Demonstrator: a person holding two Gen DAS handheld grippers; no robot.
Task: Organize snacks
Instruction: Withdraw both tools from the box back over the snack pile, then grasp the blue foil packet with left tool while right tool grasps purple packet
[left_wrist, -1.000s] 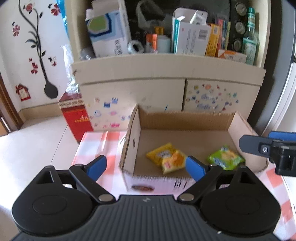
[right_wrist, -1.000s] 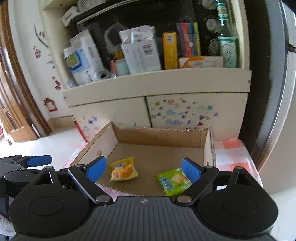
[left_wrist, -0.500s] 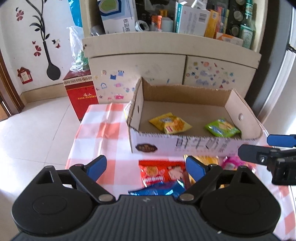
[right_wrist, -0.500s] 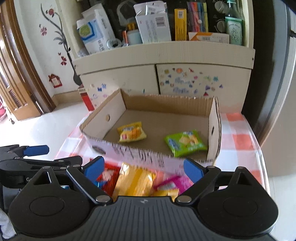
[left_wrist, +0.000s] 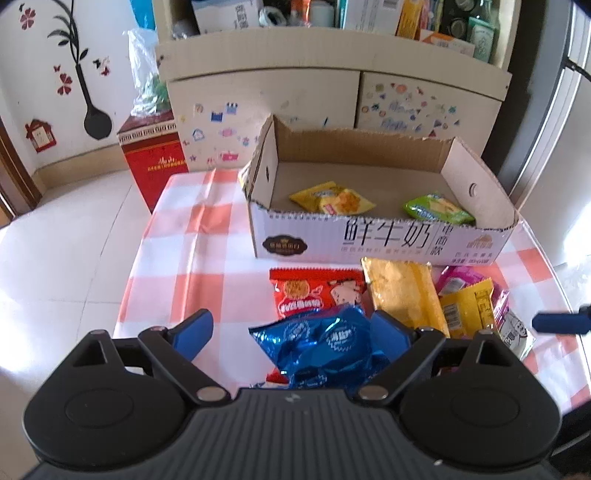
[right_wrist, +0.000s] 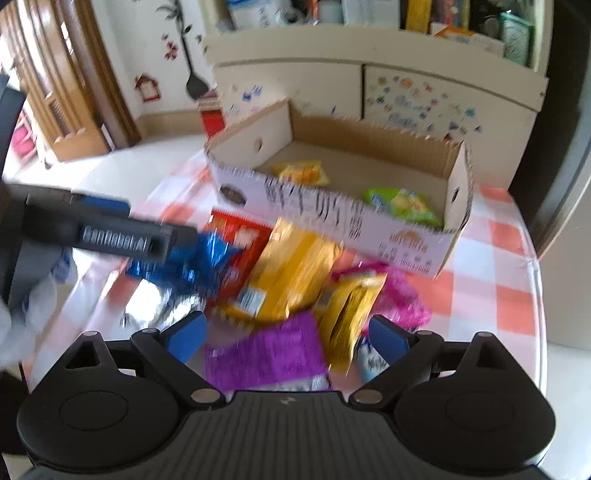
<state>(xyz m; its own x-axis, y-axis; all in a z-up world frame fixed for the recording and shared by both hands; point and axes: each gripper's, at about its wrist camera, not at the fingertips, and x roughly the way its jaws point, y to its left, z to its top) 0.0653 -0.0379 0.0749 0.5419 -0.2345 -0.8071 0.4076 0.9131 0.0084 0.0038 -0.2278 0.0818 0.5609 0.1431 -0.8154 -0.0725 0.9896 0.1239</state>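
**A:** What is lying where, starting with the biggest thing?

**B:** A worktop (left_wrist: 177, 236) under an orange-and-white checked cloth is filling the middle of both views. A cardboard box (left_wrist: 380, 240), open on top, is sitting toward the upper centre of the left wrist view, with a yellow packet (left_wrist: 332, 197) and a green packet (left_wrist: 436, 210) already lying inside. A heap of loose snacks is lying just in front of the box's printed wall.

**A:** Which snack is nearest each set of jaws?

**B:** In the left wrist view the left gripper (left_wrist: 291, 328) is hovering with its jaws wide apart, and a crinkled blue packet (left_wrist: 325, 347) is lying between them, lower centre, partly over a red packet (left_wrist: 314, 295). No pad appears to be pressing on it. In the blurred right wrist view the right gripper (right_wrist: 288, 338) has its jaws just now opening wider, and a purple packet (right_wrist: 269, 354) is lying flat between them, unclamped.

**A:** How are the long axes lying?

**B:** A long yellow packet (left_wrist: 402, 295) is pointing up the frame toward the box. The purple one is lying roughly crosswise between the right jaws, though blur is hiding its edges.

**A:** Any room to move?

**B:** Bare cloth is lying open at left; the right side is crowding near the worktop's curved edge. I judge the box wall to be the thing to clear.
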